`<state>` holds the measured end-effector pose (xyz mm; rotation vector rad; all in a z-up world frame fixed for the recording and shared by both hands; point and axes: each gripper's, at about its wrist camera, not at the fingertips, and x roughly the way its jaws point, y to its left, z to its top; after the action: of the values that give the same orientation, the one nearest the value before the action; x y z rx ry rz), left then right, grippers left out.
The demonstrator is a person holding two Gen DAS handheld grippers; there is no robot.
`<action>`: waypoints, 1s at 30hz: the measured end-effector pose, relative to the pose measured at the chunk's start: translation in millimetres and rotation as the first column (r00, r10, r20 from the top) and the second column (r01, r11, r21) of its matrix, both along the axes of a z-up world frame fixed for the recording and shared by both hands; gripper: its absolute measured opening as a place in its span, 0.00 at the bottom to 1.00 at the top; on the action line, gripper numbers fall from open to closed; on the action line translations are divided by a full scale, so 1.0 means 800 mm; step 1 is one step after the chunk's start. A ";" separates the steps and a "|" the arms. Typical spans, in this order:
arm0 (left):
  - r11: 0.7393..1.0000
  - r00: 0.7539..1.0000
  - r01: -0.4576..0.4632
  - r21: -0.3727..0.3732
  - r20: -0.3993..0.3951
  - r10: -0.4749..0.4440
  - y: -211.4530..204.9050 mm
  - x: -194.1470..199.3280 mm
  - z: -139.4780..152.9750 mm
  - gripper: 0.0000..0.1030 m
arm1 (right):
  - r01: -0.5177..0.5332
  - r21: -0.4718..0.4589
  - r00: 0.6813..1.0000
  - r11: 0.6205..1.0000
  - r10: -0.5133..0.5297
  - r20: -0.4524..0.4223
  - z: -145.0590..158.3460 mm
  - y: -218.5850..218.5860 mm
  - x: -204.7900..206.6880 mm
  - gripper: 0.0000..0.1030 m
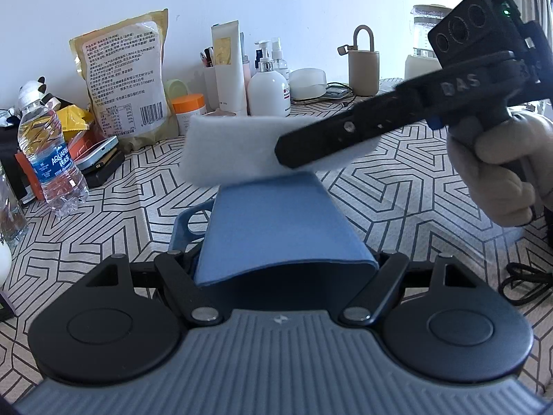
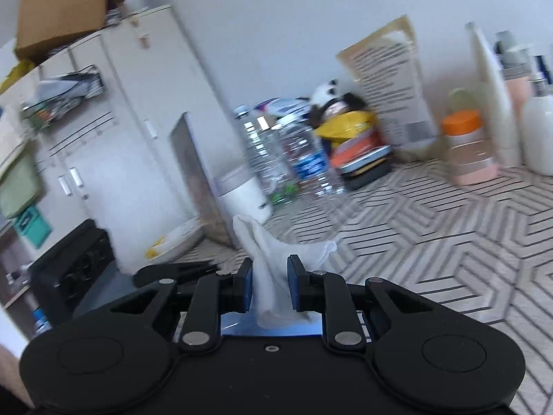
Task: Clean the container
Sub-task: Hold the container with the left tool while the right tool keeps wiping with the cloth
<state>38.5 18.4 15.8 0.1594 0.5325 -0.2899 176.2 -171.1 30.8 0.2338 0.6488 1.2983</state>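
Container (image 1: 276, 228), blue, clamped between the fingers of the left gripper (image 1: 283, 259) and raised above the patterned table (image 1: 397, 190). Right gripper (image 2: 270, 276), jaws clenched on a white cloth (image 2: 273, 259), reaches in from the right, the cloth at the container's far end. A gloved hand (image 1: 501, 169) grips its handle.

A lived-in home room is shown. A table with a geometric-patterned cloth (image 1: 397, 180) is crowded at ten to twelve o'clock with a snack bag (image 1: 126, 79), a water bottle (image 1: 48, 152), lotion pump bottles (image 1: 269, 86) and a panda toy (image 1: 34, 88). White cupboards (image 2: 114, 131) topped by a cardboard box (image 2: 65, 7) are seen at ten o'clock in the right wrist view.
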 end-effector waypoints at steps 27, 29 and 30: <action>1.000 1.000 0.001 0.002 -0.001 -0.001 0.000 0.001 0.000 0.76 | -0.099 0.003 0.994 0.995 0.099 0.051 0.004 0.005 -0.026 0.22; 1.000 1.000 0.001 0.002 -0.001 -0.001 0.000 0.001 0.000 0.76 | -0.089 0.003 0.995 0.996 0.089 0.045 0.004 0.003 -0.024 0.22; 1.000 1.000 0.001 0.002 -0.001 -0.001 0.000 0.002 0.000 0.76 | -0.083 0.003 0.996 0.997 0.083 0.041 0.003 0.002 -0.022 0.22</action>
<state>39.9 18.8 15.5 0.1615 0.5338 -0.2904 158.7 -169.8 33.5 0.1856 0.6263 1.3807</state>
